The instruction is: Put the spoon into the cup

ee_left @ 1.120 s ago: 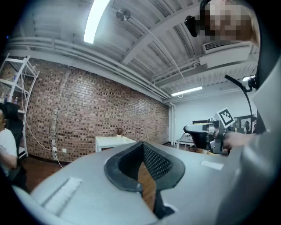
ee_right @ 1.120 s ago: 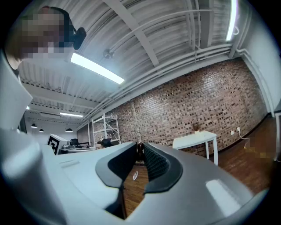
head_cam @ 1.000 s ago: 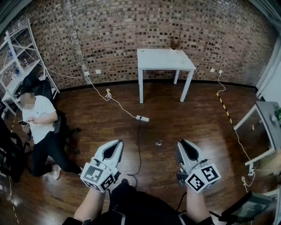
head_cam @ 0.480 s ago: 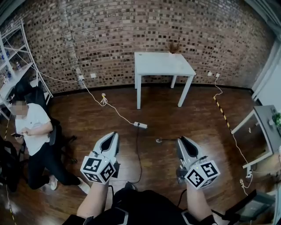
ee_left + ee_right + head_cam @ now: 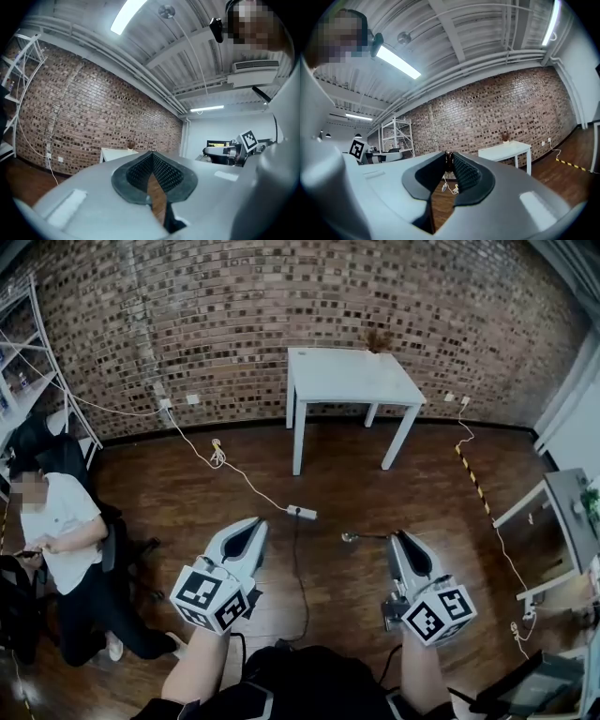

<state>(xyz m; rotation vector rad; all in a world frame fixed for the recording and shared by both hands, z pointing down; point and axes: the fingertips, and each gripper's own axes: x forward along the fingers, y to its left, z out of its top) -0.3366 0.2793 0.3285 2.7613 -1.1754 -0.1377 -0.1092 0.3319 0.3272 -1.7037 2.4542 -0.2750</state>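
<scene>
**Spoon held in the right fingers**

The right gripper's (image 5: 398, 542) fingers are clamped on the spoon (image 5: 351, 537), its bowl jutting sideways toward the left gripper (image 5: 255, 529), whose fingers are closed and empty. Both hang over the wooden floor (image 5: 187, 493), with the white counter (image 5: 352, 376) well ahead.

Object (image 5: 378, 337) on white table (image 5: 349, 379): too small to be identified.
Spoon (image 5: 351, 537): handle end concealed within right gripper (image 5: 395, 539).
Grey table (image 5: 570, 514): truncated by the right edge.

Head view looks steeply down toward the far table (image 5: 352, 376). Both gripper views face level along their jaws, sharing that table.
</scene>
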